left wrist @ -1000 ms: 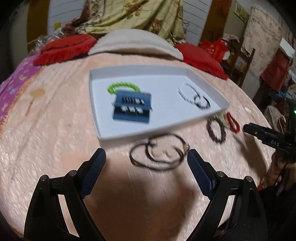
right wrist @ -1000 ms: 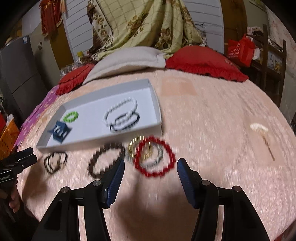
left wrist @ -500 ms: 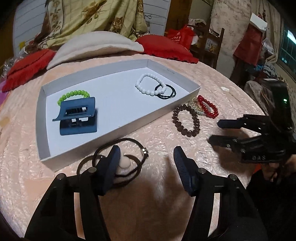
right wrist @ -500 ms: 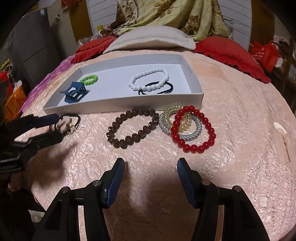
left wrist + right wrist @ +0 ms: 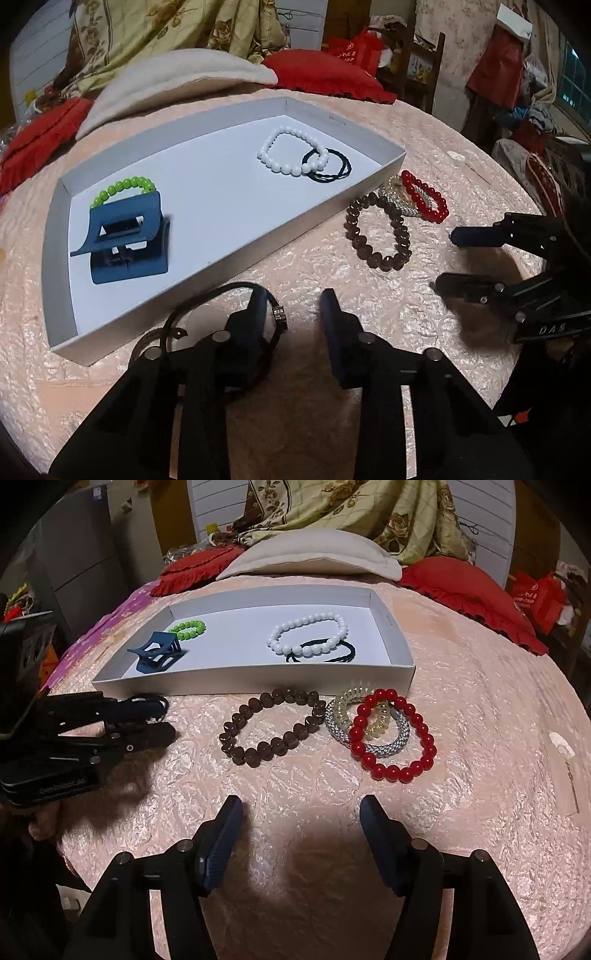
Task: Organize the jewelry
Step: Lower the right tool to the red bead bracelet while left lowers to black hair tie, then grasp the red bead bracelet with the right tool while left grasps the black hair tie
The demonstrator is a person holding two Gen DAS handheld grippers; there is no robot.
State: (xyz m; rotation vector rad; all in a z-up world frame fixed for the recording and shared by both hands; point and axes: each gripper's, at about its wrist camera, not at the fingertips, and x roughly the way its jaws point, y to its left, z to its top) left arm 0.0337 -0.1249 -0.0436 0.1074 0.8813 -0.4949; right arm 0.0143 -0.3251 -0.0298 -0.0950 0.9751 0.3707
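The left gripper (image 5: pixel 293 301) has its jaws narrowed around black hair ties (image 5: pixel 207 314) on the bed (image 5: pixel 461 701), just beside the tray's (image 5: pixel 59 236) near edge. The right gripper (image 5: pixel 301 812) has its jaws apart, near a brown bracelet (image 5: pixel 271 725).

Tray (image 5: pixel 229 685) sits on the bed (image 5: pixel 480 709), pillows (image 5: pixel 314 554) behind it. In tray, left end: hair clip (image 5: pixel 157 657) w/ small bead bracelet (image 5: pixel 187 628) just behind, touching in left wrist view. Right end: pearl bracelet (image 5: pixel 308 635) overlapping a hair tie (image 5: pixel 325 653). In front of tray, on the bed: big bead bracelet (image 5: pixel 271 725) centre; to its right a coil tie (image 5: pixel 364 710), mesh bangle (image 5: pixel 369 734) & round-bead bracelet (image 5: pixel 393 734) piled together. Cord loops (image 5: pixel 221 317) lie by tray's front-left corner, left gripper (image 5: pixel 293 308) over them, one finger inside the loops. Right gripper (image 5: pixel 301 819) is near front edge, well short of the bracelets.
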